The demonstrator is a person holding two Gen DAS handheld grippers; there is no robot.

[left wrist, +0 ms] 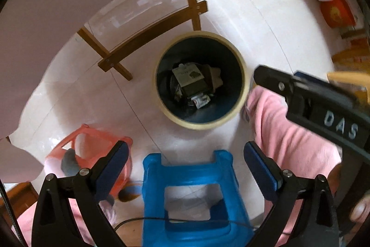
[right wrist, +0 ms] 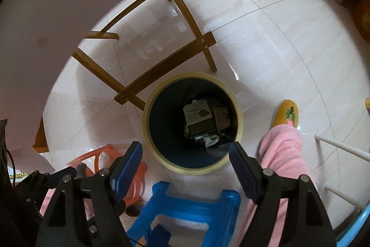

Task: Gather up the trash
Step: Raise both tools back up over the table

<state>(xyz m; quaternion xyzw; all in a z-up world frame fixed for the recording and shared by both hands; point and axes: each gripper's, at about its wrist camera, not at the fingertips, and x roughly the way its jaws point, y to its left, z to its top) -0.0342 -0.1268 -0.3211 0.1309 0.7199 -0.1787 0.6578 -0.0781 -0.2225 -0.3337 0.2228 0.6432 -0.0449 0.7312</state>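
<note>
A round trash bin (left wrist: 241, 61) with a cream rim and dark inside stands on the tiled floor; it also shows in the right wrist view (right wrist: 239, 117). Inside lie a folded paper carton (left wrist: 188, 78) (right wrist: 197, 116) and several crumpled scraps. My left gripper (left wrist: 186, 155) is open and empty, high above the floor, short of the bin. My right gripper (right wrist: 185, 152) is open and empty, hovering above the bin's near rim. The right gripper's body (left wrist: 323, 103) shows at the right of the left wrist view.
A blue plastic stool (left wrist: 192, 196) (right wrist: 185, 210) stands below both grippers, an orange stool (left wrist: 92, 149) (right wrist: 106, 161) to its left. A wooden table frame (left wrist: 148, 38) (right wrist: 166, 68) stands behind the bin. The person's pink-trousered leg (right wrist: 284, 154) and yellow slipper (right wrist: 286, 112) are right of the bin.
</note>
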